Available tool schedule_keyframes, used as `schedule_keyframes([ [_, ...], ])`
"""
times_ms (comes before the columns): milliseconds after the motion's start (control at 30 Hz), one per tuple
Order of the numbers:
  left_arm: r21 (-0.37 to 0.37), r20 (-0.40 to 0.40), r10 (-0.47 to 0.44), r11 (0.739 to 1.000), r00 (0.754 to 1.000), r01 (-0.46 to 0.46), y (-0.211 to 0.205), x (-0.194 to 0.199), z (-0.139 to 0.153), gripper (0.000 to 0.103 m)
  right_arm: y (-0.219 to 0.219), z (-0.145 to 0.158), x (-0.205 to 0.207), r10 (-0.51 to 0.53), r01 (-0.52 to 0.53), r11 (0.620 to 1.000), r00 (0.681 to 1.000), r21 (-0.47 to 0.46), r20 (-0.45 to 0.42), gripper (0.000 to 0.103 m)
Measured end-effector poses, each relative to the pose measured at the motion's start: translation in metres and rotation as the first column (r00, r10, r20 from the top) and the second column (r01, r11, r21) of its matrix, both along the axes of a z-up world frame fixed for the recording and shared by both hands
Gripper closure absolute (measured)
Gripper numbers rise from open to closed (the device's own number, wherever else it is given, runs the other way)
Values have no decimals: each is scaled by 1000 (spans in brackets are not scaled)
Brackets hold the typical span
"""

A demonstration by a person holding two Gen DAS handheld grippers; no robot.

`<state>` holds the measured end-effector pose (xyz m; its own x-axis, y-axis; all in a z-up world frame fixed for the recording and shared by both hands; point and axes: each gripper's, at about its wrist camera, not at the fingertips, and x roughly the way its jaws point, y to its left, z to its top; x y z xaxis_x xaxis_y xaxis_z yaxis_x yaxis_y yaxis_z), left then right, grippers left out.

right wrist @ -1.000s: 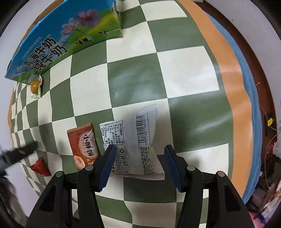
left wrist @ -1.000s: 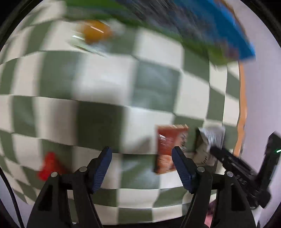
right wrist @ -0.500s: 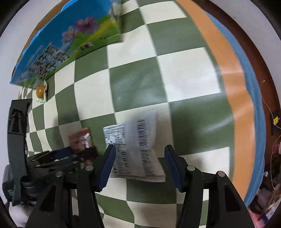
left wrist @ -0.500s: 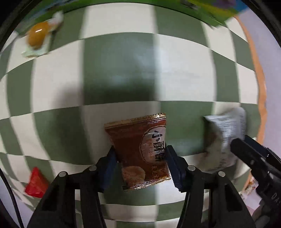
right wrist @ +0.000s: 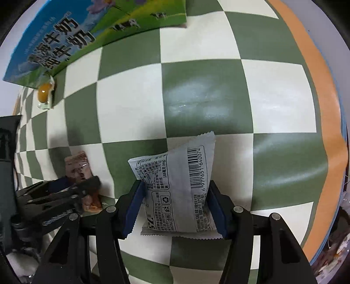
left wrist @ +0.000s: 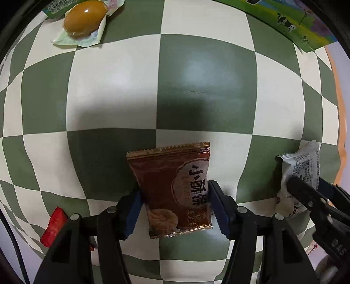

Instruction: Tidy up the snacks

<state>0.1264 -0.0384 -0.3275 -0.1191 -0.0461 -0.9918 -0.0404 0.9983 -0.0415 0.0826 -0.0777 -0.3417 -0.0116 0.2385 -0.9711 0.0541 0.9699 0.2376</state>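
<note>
Step in hand: double pickup of two snack packets off the checkered tabletop (left wrist: 113,87).

Left gripper (left wrist: 175,209): fingers straddling the brown biscuit packet (left wrist: 172,187), both pads at its side edges, jaws opening slightly; grip looks marginal. Packet well below the milk carton (left wrist: 291,24) in view, flat or barely lifted, cannot tell which.

Right gripper (right wrist: 175,207): fingers pinching the white barcode packet (right wrist: 175,183), buckled upward, just right of the brown one.

Also near the carton: wrapped egg (left wrist: 84,19). Red packet (left wrist: 53,227) far left.

Next: probably re-close left firmly, then lift both and carry toward the carton.
</note>
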Motion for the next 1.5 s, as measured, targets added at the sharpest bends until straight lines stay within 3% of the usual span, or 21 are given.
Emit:
schedule_keyframes([
  [67, -1, 1, 2, 1000, 1000, -2, -7, 1, -2, 45, 6, 3, 1, 42, -42, 999, 999, -11, -2, 31],
  [167, 2, 0, 2, 1000, 1000, -2, -7, 2, -2, 45, 15, -6, 1, 79, -80, 996, 997, -43, -24, 29],
  [300, 8, 7, 10, 1000, 1000, -10, -2, 10, 6, 48, 25, -9, 3, 85, -84, 994, 996, -76, 3, 37],
  [367, 15, 17, 11, 1000, 1000, -11, 0, 13, 14, 50, 32, -6, 3, 102, -99, 991, 994, -90, 28, 48],
  [500, 0, 37, 24, 1000, 999, -24, 1, 16, 29, 50, 35, 0, -1, 86, -83, 994, 995, -64, 53, 49],
  [633, -17, 71, 22, 1000, 997, -21, 2, 20, 52, 50, 20, 11, -3, 27, -28, 999, 998, 23, 50, 50],
  [800, -63, 150, 27, 998, 988, -17, 6, 31, 98, 50, 12, 51, 9, -8, -4, 993, 994, 116, 105, 50],
  [933, -132, 254, 44, 991, 966, -11, 14, 56, 165, 50, 9, 97, 29, -40, 3, 981, 982, 193, 187, 50],
  [1067, -135, 364, 21, 990, 931, 31, 25, 88, 222, 50, 7, 156, 60, -65, -11, 968, 954, 252, 292, 50],
  [1167, -109, 411, -2, 993, 912, 51, 28, 120, 247, 50, 17, 191, 94, -58, -40, 966, 930, 257, 362, 50],
  [1233, -70, 435, -11, 996, 900, 46, 31, 147, 254, 50, 26, 205, 119, -38, -57, 974, 914, 221, 404, 50],
  [1300, -44, 423, -23, 998, 906, 46, 33, 171, 247, 50, 38, 206, 144, -27, -58, 980, 909, 190, 417, 50],
  [1500, -27, 331, -4, 1000, 944, 13, 50, 216, 198, 50, 62, 166, 202, 1, -48, 991, 936, 126, 353, 50],
])
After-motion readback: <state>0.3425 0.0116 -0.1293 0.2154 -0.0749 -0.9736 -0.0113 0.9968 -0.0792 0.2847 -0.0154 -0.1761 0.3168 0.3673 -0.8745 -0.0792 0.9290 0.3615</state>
